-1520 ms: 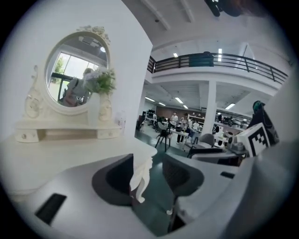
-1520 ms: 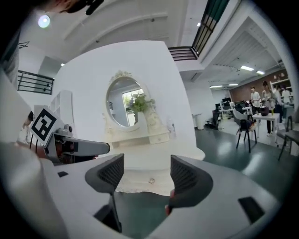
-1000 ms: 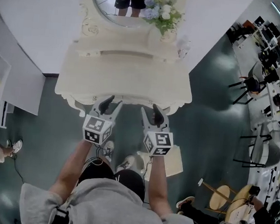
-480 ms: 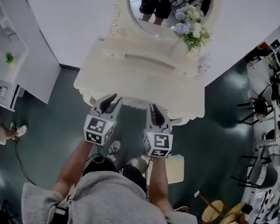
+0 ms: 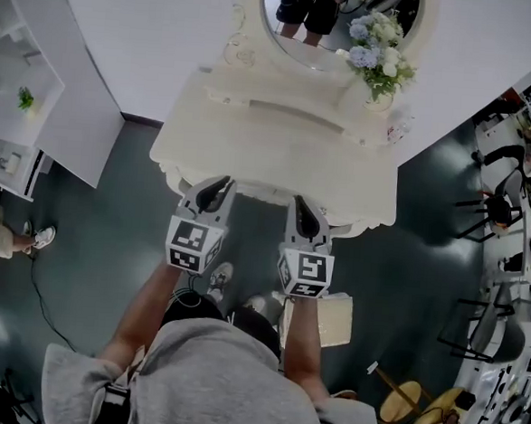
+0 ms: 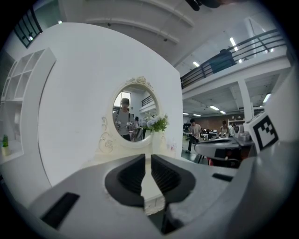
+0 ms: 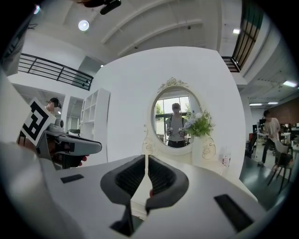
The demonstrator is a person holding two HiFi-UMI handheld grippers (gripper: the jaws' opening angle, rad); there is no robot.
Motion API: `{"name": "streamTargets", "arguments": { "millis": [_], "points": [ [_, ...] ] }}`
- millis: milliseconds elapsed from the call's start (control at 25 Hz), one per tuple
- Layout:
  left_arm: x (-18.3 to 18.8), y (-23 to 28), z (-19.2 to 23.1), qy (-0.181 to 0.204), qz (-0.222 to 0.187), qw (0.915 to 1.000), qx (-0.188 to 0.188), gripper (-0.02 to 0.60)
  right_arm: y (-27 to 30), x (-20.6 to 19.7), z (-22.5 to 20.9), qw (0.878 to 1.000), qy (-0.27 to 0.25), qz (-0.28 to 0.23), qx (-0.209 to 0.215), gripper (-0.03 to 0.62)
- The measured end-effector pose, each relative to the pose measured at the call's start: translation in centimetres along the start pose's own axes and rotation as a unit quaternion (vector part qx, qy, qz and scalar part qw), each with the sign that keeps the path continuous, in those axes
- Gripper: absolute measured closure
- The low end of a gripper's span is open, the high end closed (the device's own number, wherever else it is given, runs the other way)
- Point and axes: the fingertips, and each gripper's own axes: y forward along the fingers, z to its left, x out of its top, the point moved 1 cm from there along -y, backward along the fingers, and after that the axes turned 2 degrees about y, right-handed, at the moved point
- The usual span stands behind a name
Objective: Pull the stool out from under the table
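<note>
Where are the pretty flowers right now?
In the head view, the flowers stand at the back right of the dressing table, just in front of the right edge of the mirror.

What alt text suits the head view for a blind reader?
Seen from above, a person holds the left gripper and right gripper side by side by the front edge of a cream dressing table with an oval mirror and flowers. Their fingers have just closed on nothing.

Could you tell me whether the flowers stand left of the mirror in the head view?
No, the flowers stand at the mirror's right edge on the dressing table.
</note>
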Motion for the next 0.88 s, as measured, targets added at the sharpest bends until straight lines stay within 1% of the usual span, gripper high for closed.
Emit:
{"name": "streamTargets", "arguments": {
  "millis": [240,880],
  "points": [
    [-0.21,0.36,0.18,0.001,0.007,1.0000,-0.006,0.541,0.12,-0.06,-0.08,1.000,-0.001,0.001,-0.004,0.563],
    [-0.16,0.91,0.61,0.004,0.007,0.9999,-0.007,0.541,0.71,-0.01,-0.40,1.000,0.004,-0.005,-0.008,0.563]
  ]
}}
